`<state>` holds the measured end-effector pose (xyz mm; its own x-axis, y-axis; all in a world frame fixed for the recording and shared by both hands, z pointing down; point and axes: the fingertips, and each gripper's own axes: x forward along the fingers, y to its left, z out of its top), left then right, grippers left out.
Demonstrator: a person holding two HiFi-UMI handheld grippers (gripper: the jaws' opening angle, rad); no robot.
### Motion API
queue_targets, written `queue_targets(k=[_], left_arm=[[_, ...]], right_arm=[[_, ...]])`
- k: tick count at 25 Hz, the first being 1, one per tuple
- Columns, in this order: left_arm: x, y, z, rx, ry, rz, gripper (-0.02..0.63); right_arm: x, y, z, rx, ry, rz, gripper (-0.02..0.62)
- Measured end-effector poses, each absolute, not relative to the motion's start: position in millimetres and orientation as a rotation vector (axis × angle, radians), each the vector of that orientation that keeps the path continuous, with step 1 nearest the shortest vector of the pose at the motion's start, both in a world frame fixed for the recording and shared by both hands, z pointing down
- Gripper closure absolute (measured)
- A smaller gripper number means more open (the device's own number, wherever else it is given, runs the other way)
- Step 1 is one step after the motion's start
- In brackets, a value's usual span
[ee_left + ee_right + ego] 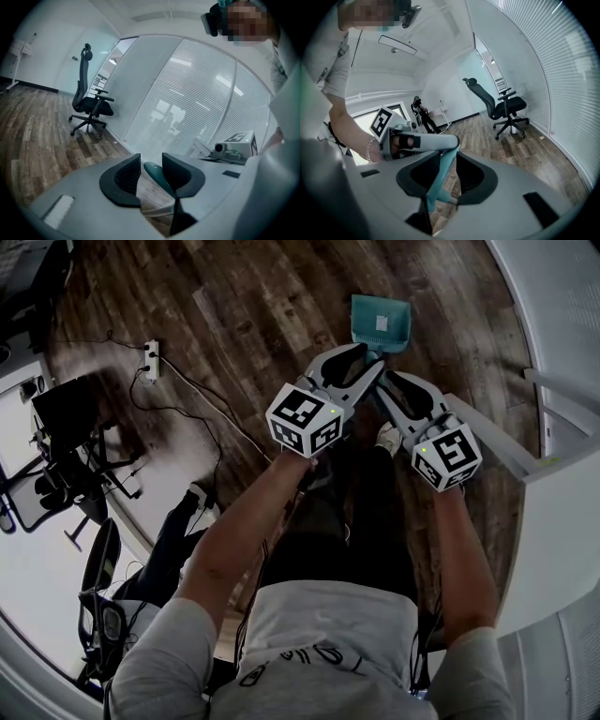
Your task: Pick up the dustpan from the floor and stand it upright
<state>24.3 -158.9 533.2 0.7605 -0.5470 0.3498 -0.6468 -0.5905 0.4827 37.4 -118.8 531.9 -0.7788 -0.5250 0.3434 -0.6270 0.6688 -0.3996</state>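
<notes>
The teal dustpan [381, 322] rests with its pan on the wood floor, and its long handle rises toward me. Both grippers meet at the top of that handle. In the left gripper view the handle's rounded end [156, 175] lies between the jaws of my left gripper [151, 154], close to the right jaw, with floor showing in the gap beside it. My left gripper [373, 364] is open. My right gripper [447, 153] has the thin teal handle [441, 173] running between its jaws and pinched at the tips. In the head view it [386, 382] sits just right of the left one.
A white power strip [151, 360] with trailing cables lies on the floor at the left. A black office chair [89, 101] stands by the glass wall with blinds, and shows again in the right gripper view [504, 105]. A white ledge [553, 521] runs along the right. My shoe [388, 437] is below the grippers.
</notes>
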Motion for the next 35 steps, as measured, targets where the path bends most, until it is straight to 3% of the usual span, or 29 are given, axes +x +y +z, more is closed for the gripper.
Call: queue_targets(k=[20,30,35], left_arm=[[21,-149,488,2.415,-0.920,0.241,0.471],[8,-132,378,2.464,-0.984,0.186,0.475],[5,-126,312,2.511,-1.011,0.172,0.513]], right_arm=[[60,-110,497,1.029,-2.607,0.659,0.499],[86,-111,397,1.140,-2.520,0.473,0.503],[102,-114,336,1.205,-2.503,0.414,0.511]])
